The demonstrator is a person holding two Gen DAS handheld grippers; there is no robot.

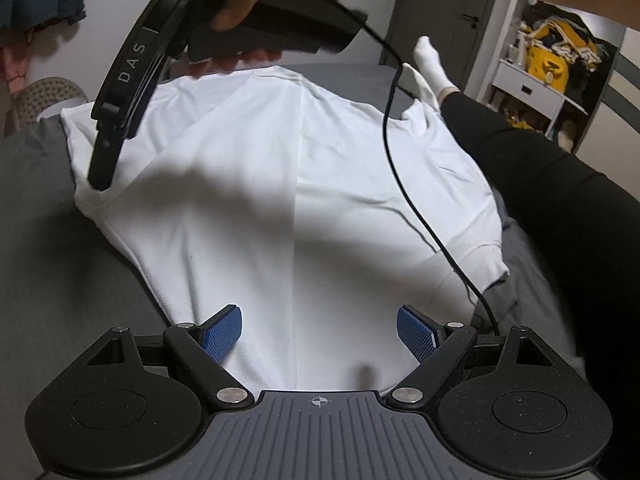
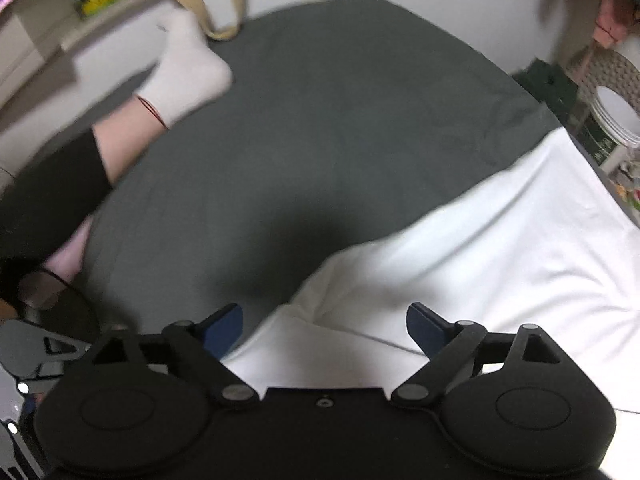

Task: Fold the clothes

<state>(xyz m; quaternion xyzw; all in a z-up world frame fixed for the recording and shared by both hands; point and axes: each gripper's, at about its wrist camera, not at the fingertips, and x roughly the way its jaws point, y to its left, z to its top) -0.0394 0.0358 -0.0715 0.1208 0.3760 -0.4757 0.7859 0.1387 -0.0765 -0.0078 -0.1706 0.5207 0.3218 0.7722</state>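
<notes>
A white shirt (image 1: 304, 184) lies spread flat on a grey bed sheet (image 1: 52, 248). My left gripper (image 1: 319, 330) hovers open over the shirt's near edge, its blue pads (image 1: 222, 332) wide apart with nothing between them. A hand holds my right gripper (image 1: 102, 172) at the shirt's far left corner, tip down on the cloth. In the right wrist view the right gripper (image 2: 324, 328) is open above a folded edge of the shirt (image 2: 460, 264), with bare grey sheet (image 2: 320, 128) beyond. A black cable (image 1: 404, 208) trails across the shirt.
A person's leg in black leggings (image 1: 540, 184) with a white sock (image 1: 428, 64) lies on the bed to the right of the shirt; the sock (image 2: 188, 68) shows again in the right wrist view. A shelf with yellow items (image 1: 548, 64), a door (image 1: 440, 28) and a woven basket (image 2: 604, 76) stand past the bed.
</notes>
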